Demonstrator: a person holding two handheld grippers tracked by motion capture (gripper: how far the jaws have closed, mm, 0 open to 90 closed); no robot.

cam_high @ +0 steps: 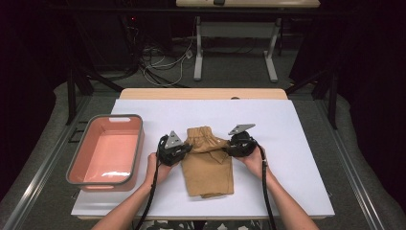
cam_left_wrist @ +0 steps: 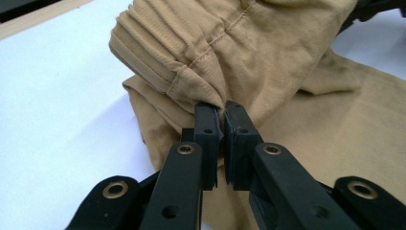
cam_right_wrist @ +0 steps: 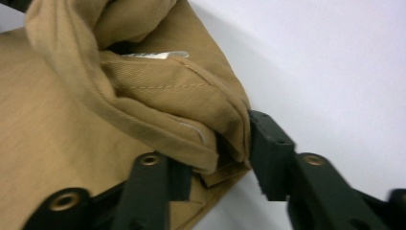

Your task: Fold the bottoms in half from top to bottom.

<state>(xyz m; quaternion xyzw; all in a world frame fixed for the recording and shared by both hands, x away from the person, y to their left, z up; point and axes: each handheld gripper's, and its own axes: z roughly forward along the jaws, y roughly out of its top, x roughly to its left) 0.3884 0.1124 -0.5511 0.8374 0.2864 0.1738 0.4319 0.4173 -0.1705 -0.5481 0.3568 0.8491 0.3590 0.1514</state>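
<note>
Pinching the shorts at mid-counter, my left tool was clamped on the waistband; my right tool gripped the opposite side (legs trailing toward me).

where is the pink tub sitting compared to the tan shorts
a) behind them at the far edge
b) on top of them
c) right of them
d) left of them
d: in the high view the pink tub sits at the table's left side, apart from the tan shorts in the middle.
</note>
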